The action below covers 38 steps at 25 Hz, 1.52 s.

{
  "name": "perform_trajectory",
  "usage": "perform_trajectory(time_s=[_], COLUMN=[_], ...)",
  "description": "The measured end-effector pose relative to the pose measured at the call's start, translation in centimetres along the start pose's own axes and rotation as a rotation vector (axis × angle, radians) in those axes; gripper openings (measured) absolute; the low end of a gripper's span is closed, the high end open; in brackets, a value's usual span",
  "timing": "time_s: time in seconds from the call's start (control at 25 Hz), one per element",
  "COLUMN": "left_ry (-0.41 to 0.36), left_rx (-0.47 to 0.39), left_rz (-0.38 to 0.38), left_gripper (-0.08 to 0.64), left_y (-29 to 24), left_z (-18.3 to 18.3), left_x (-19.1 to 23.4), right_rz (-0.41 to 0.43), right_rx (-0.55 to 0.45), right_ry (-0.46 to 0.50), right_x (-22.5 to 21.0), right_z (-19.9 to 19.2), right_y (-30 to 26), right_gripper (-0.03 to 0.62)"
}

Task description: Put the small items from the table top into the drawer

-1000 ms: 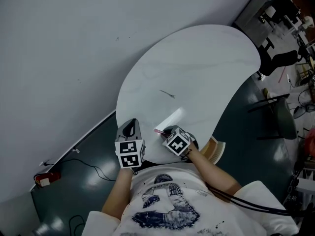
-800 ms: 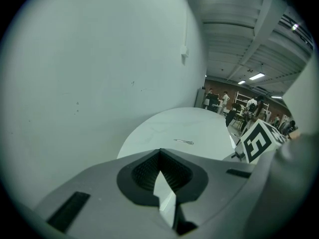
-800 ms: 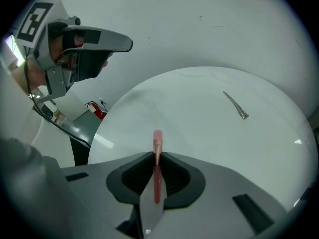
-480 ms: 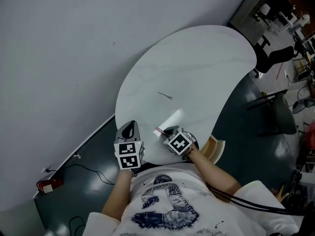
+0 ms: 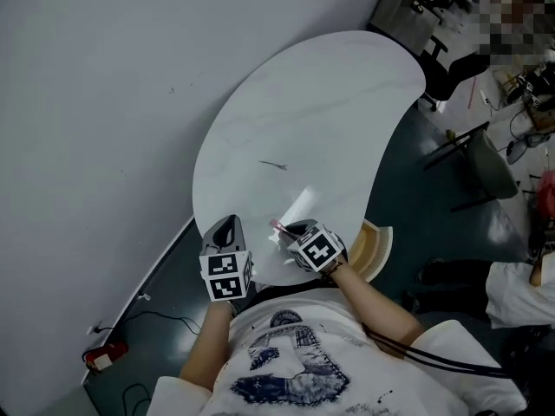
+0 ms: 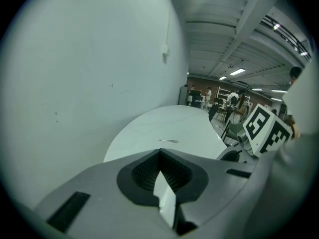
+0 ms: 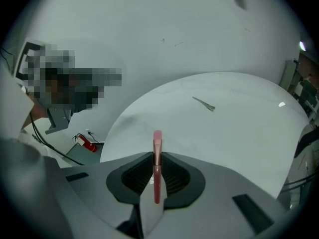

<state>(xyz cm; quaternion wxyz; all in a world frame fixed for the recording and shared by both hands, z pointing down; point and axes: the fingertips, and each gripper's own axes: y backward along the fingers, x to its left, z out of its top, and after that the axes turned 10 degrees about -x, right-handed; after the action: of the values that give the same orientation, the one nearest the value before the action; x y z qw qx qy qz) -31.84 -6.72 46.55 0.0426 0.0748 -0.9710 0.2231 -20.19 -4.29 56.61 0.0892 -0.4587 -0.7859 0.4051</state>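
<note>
Risks letting the pink stick (image 7: pixel 157 139) twist or slip free en route to the drawer, nipped thinly above the near rim of the table (image 5: pixel 329 102) by jaws of the right gripper (image 7: pixel 156 156) that have just been closing on it, with the left gripper (image 6: pixel 160 150) clenched empty and a thin pin (image 5: pixel 273 165) waiting mid-table.

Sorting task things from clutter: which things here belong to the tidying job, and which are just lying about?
Job: pink stick in the right gripper; thin metal piece on the table; what looks like the drawer.
Lying about: fire extinguisher; chair.
</note>
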Motion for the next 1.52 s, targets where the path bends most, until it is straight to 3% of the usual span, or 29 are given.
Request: perform_trajectory(time_s=[0.68, 1.2, 1.52], left_ry=[-0.095, -0.181, -0.232], left_rx=[-0.011, 0.018, 0.058], left_rz=[-0.232, -0.416, -0.499], left_gripper=[0.035, 0.035, 0.035], left_y=[0.8, 0.6, -0.9], left_z=[0.1, -0.4, -2.6], left_x=[-6.3, -15.5, -21.7], right_rz=[-0.241, -0.438, -0.552], right_rx=[-0.214, -0.329, -0.372], right_ry=[-0.240, -0.431, -0.578], right_x=[-0.3, -3.2, -6.8], right_z=[-0.5, -5.6, -11.5], right_y=[8.2, 16.3, 20.2], right_gripper=[0.064, 0.064, 0.064])
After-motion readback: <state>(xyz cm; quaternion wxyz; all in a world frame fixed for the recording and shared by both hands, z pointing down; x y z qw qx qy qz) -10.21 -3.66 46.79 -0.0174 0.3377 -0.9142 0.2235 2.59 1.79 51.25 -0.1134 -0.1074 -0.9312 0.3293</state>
